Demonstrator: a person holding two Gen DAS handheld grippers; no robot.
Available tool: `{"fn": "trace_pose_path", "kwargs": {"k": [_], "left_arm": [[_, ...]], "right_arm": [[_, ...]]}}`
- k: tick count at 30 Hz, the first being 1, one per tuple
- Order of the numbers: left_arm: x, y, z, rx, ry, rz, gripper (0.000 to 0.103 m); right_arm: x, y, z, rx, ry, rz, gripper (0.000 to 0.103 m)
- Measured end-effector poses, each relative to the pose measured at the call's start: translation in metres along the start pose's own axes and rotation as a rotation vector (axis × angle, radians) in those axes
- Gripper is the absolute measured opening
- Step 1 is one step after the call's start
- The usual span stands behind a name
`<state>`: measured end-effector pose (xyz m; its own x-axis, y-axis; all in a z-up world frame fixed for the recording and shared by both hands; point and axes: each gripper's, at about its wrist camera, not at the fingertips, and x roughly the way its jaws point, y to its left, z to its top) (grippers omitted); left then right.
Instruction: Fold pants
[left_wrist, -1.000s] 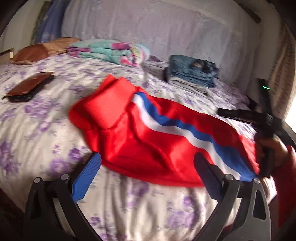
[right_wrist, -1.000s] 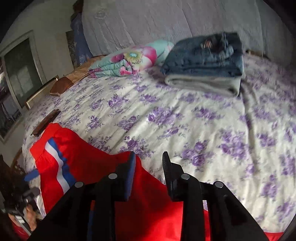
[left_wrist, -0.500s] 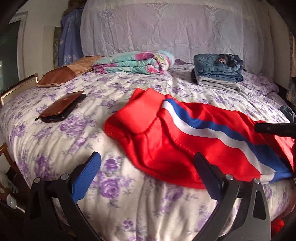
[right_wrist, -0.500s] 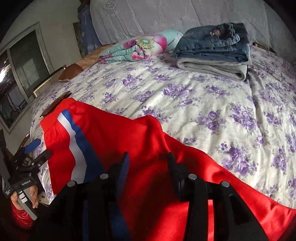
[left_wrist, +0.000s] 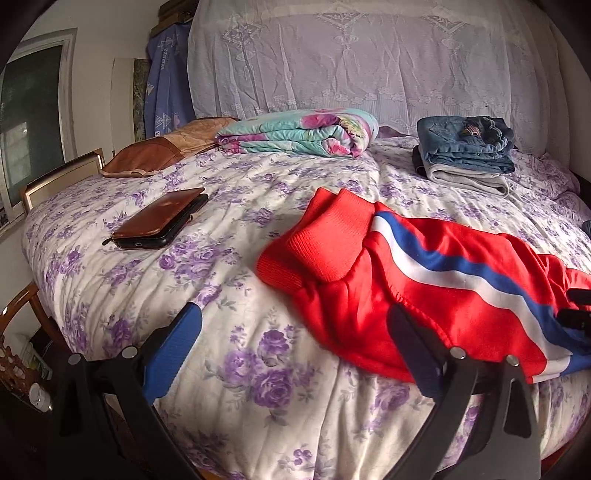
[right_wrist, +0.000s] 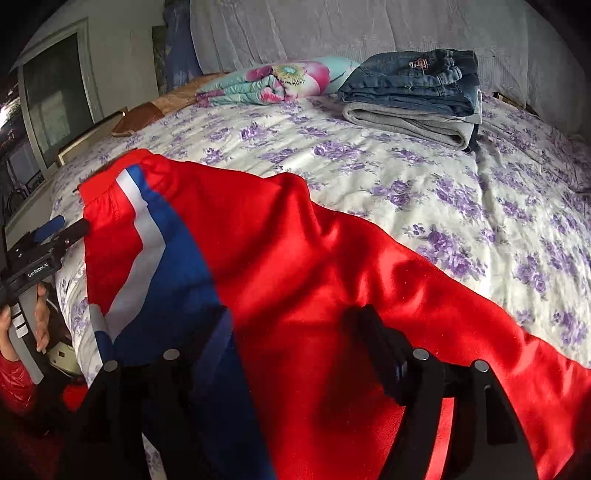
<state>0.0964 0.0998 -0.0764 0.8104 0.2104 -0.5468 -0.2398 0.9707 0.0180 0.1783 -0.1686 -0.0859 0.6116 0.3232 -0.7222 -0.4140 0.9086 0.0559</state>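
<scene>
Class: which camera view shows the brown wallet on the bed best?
The left wrist view: the brown wallet lies in plain sight on the floral bedspread, on top of a dark phone. The right wrist view does not show it; the red pants fill the foreground.

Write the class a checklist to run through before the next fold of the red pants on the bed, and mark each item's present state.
1. Red pants lie on the bed: ok.
2. Pants flat and smooth: not ok, wrinkled, cuffs overlapping.
3. Left gripper open and empty: ok.
4. Right gripper free of cloth: ok, jaws opening above the fabric.
5. Folded jeans stack apart from pants: ok.
6. Phone in brown case apart from pants: ok.
</scene>
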Motion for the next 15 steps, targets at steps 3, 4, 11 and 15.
{"fn": "trace_pose_path", "kwargs": {"k": [3,4,11,15], "left_arm": [[0.001,0.000,0.000,0.004,0.000,0.008,0.098],[0.001,0.001,0.000,0.003,0.002,0.006,0.098],[0.000,0.001,0.001,0.010,-0.006,0.014,0.098],[0.000,0.001,0.001,0.010,-0.002,0.009,0.098]], "right_arm": [[-0.004,-0.001,0.001,0.019,-0.010,0.000,0.074],[-0.006,-0.001,0.000,0.021,-0.012,-0.004,0.074],[-0.037,-0.005,-0.014,0.067,-0.076,0.007,0.074],[-0.048,-0.011,-0.027,0.076,-0.072,-0.007,0.077]]}}
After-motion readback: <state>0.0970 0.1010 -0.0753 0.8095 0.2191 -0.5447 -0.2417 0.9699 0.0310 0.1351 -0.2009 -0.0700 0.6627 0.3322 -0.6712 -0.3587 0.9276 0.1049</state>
